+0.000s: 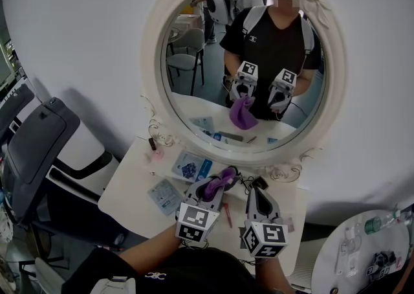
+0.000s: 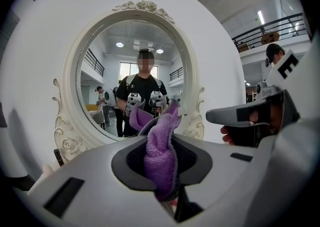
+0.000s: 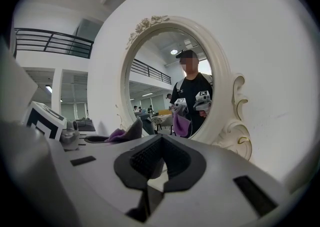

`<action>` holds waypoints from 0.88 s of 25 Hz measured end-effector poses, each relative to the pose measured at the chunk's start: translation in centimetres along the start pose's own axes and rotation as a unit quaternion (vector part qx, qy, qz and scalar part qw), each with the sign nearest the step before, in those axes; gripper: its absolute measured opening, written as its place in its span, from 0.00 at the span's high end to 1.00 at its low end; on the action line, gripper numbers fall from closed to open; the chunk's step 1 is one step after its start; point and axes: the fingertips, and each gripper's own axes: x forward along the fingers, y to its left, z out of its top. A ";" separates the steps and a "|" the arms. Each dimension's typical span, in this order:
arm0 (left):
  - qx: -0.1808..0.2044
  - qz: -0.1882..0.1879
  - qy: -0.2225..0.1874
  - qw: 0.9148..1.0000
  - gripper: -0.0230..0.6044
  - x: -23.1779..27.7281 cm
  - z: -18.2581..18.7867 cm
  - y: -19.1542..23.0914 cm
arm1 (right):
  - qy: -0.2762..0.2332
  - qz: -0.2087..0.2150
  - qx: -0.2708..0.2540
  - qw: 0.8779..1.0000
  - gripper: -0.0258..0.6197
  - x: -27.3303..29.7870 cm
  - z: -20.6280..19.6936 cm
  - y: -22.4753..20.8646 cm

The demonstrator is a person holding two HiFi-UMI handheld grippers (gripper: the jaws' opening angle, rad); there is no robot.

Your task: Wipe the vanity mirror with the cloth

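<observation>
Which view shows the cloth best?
The left gripper view: the cloth fills its centre, pinched between the jaws. The head view shows it small, at the left gripper's tip; the right gripper view catches only a scrap at its left.

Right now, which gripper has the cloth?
The left gripper: its jaws are shut on the purple cloth. The right gripper beside it has jaws together with nothing between them.
</observation>
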 end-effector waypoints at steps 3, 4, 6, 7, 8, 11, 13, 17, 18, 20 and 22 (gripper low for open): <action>0.003 0.001 0.002 1.000 0.86 0.1 0.0 -0.6 | -0.001 0.004 0.002 1.000 0.96 -0.2 0.0 -0.3; 0.004 0.001 0.003 1.000 0.86 0.1 -0.1 -0.8 | -0.001 0.005 0.003 1.000 0.96 -0.3 0.0 -0.4; 0.008 0.003 0.006 1.000 0.86 0.2 -0.2 -1.3 | -0.001 0.009 0.005 1.000 0.96 -0.6 -0.2 -0.8; 0.009 0.004 0.007 1.000 0.86 0.3 -0.2 -1.6 | 0.001 0.010 0.008 1.000 0.96 -0.7 -0.3 -1.0; 0.010 0.006 0.009 1.000 0.86 0.3 -0.3 -1.8 | 0.002 0.012 0.011 1.000 0.96 -0.9 -0.5 -1.2; 0.011 0.015 0.017 1.000 0.86 0.3 -0.8 -2.4 | 0.008 0.021 0.022 0.999 0.96 -1.1 -1.1 -1.8; 0.014 0.022 0.025 0.999 0.86 0.1 -1.3 -2.9 | 0.014 0.031 0.033 0.999 0.96 -1.2 -1.7 -1.9; 0.023 0.032 0.046 0.998 0.86 -0.5 -2.3 -4.1 | 0.018 0.056 0.060 0.996 0.96 -1.2 -2.9 -1.8; 0.020 0.032 0.051 0.998 0.86 -0.7 -2.6 -4.5 | 0.019 0.061 0.067 0.996 0.96 -1.1 -3.1 -1.9; 0.008 0.029 0.060 0.998 0.86 -1.1 -2.9 -5.0 | 0.019 0.071 0.078 0.994 0.96 -0.9 -3.4 -2.0; 0.005 0.030 0.065 0.997 0.86 -1.3 -2.9 -5.0 | 0.014 0.078 0.086 0.993 0.96 -0.7 -3.2 -1.8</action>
